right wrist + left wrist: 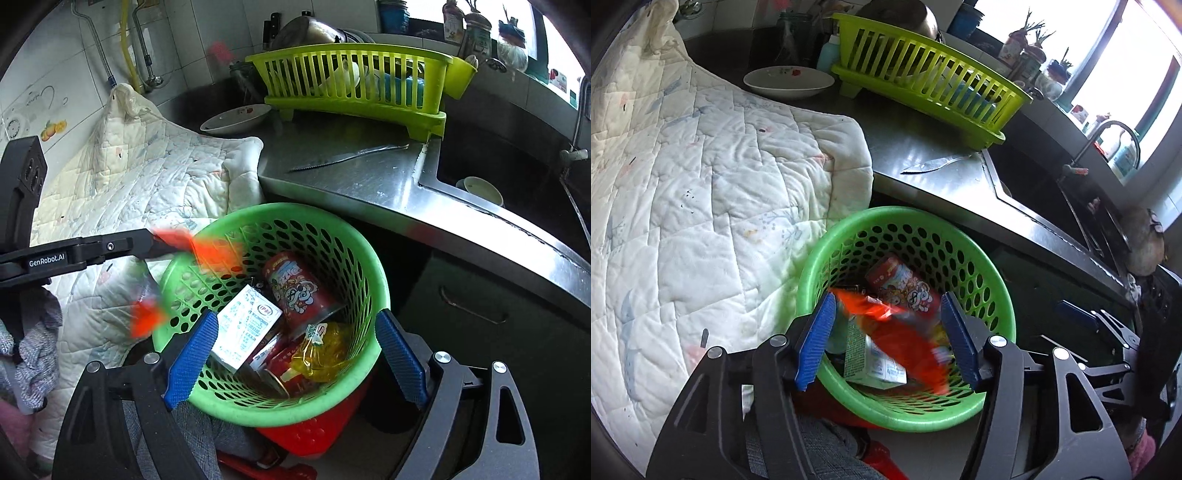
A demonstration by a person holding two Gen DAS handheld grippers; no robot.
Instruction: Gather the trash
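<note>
Left wrist view showed the left gripper (888, 338) above the green basket (812, 273), blue fingers (816, 341) spread apart, released. An orange wrapper (886, 325) sat blurred between the fingers over the basket mouth; contact with either finger could not be told through the blur. Its long axis ran from upper left near the left finger down to lower right toward the basket's near rim.

Right wrist view had the same orange wrapper (207, 247) at the tip of the left gripper (155, 245), over the basket's (380, 280) left rim, blurred. A second orange smear (147, 317) lay lower, just outside the rim, with clear film between the two. The right gripper (297, 354) was open too, fingers (194, 354) wide, straddling the near rim of the basket, gripping nothing.

Inside the basket: a white milk carton (245, 328) lying tilted, long axis from lower left to upper right; a red snack canister (297, 291) on its side, lid end toward the far wall; a yellow crumpled bag (325, 350) at the near right; a red packet (291, 373) under it.

Basket stood below the steel desk (369, 177) edge, on a red stool (314, 428). A quilted cloth (701, 206) hung to its left. On the desk lay a knife (347, 153), tip pointing left, beside a lime dish rack (354, 92) and a white plate (236, 118).
</note>
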